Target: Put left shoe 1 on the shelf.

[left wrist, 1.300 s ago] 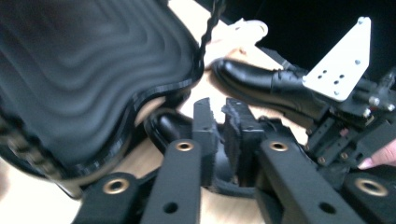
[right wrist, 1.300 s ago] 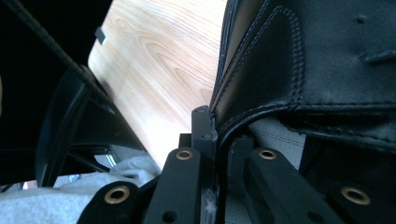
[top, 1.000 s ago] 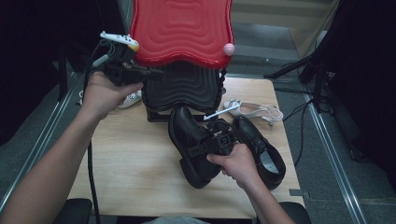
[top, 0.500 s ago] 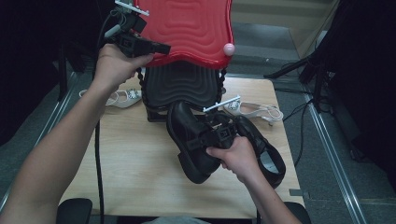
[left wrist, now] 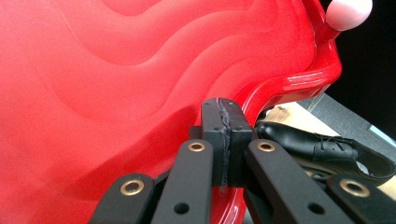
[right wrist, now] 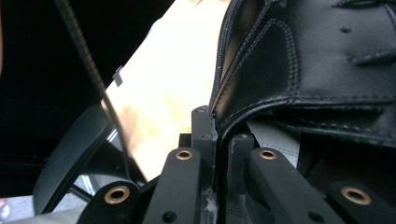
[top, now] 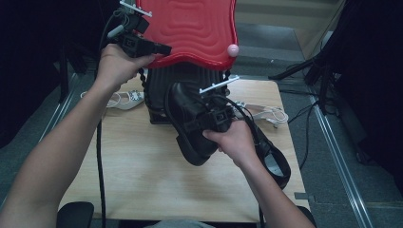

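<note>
Meanwhile the right gripper (top: 190,127) pinched the shoe (top: 187,116) collar (toe toward eleven o'clock), while the left gripper (top: 164,49), jaws closed empty, touched the red lid (top: 195,28).

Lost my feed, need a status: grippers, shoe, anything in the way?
Left gripper shut, empty, at red lid. Right gripper shut on black shoe collar, lifted. Second shoe beside on table.
</note>
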{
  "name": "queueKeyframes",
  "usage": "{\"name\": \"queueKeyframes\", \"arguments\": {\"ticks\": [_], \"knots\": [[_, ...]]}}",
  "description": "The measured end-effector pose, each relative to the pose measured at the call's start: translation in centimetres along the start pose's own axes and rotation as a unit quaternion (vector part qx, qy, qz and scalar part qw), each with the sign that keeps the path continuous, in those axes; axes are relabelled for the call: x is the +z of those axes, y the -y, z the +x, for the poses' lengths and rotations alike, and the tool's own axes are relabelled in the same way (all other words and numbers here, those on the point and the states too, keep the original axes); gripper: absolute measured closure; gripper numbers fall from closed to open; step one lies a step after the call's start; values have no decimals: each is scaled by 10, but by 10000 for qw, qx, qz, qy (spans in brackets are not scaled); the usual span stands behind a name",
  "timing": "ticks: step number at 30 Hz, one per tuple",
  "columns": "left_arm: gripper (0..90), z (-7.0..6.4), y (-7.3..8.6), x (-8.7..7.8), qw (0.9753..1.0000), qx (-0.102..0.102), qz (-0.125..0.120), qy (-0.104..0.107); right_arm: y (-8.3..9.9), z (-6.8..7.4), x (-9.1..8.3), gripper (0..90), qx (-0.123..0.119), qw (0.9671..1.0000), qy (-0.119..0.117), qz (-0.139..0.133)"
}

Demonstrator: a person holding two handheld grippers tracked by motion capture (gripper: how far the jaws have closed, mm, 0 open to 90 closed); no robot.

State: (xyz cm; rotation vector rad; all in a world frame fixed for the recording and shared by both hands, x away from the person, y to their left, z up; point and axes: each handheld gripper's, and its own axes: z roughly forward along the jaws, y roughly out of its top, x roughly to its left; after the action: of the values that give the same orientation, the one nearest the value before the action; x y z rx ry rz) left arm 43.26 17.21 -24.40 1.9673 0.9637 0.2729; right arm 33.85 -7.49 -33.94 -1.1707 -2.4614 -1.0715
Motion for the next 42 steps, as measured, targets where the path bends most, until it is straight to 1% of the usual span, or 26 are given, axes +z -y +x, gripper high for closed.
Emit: {"name": "queueKeyframes", "arguments": {"ticks": [1,3,5,7,10,11,12,14,15,19,20,21,23,24,25,26,28,30,31,32,33,35,37,38,40,42], "knots": [[900,0,0,0,10000,0,4,2,-4,-1,2,874,17,10000,29,-42],[900,0,0,0,10000,5,3,0,-10,-3,6,873,-40,9999,87,-83],[900,0,0,0,10000,1,2,-1,-16,-5,11,874,-102,9996,186,-186],[900,0,0,0,10000,-3,2,2,-22,-5,15,874,-183,9989,338,-284],[900,0,0,0,10000,6,21,-5,-30,-4,22,874,-340,9967,577,-447],[900,0,0,0,10000,9,23,-4,-32,-4,24,873,-339,9963,615,-501],[900,0,0,0,10000,7,25,-5,-35,-5,27,873,-426,9952,683,-565],[900,-1,0,0,10000,-15,18,-15,-39,-5,31,873,-462,9940,745,-654],[900,-1,0,0,10000,-12,28,-18,-40,-6,33,873,-529,9929,780,-727],[900,-1,0,0,10000,21,49,-57,-41,-7,48,873,-742,9862,1157,-919],[900,-2,0,0,9999,31,63,-91,-41,-8,53,873,-752,9847,1237,-967],[900,-2,0,0,9999,44,67,-107,-40,-9,57,874,-732,9850,1223,-974],[900,-2,1,0,9999,53,68,-106,-39,-7,63,873,-820,9820,1317,-1077],[900,-2,1,0,9999,56,83,-103,-39,-6,67,872,-928,9794,1414,-1100],[900,-2,1,0,9999,57,83,-103,-39,-5,70,872,-961,9780,1453,-1149],[900,-2,1,0,9999,98,88,-100,-39,-5,72,872,-954,9776,1472,-1166],[900,-2,1,0,9999,92,72,-116,-40,-8,78,872,-941,9773,1428,-1251],[900,-2,2,0,9999,81,51,-127,-41,-9,82,871,-915,9781,1365,-1279],[900,-2,2,0,9999,79,50,-129,-43,-9,85,871,-973,9775,1368,-1279],[900,-2,2,0,9999,80,52,-128,-43,-9,86,870,-965,9773,1385,-1279],[900,-2,2,0,9999,80,51,-130,-45,-9,88,869,-1039,9758,1420,-1297],[900,-2,2,0,9999,77,53,-131,-47,-8,92,866,-1050,9744,1459,-1353],[900,-2,2,0,9999,77,46,-135,-49,-9,95,865,-1003,9749,1462,-1346],[900,-2,2,0,9999,71,47,-134,-50,-10,97,864,-1024,9742,1499,-1337],[900,-2,2,0,9999,64,30,-146,-50,-12,102,854,-1040,9740,1562,-1266],[900,-2,2,0,9999,70,24,-151,-51,-14,105,843,-995,9761,1476,-1249]]}}
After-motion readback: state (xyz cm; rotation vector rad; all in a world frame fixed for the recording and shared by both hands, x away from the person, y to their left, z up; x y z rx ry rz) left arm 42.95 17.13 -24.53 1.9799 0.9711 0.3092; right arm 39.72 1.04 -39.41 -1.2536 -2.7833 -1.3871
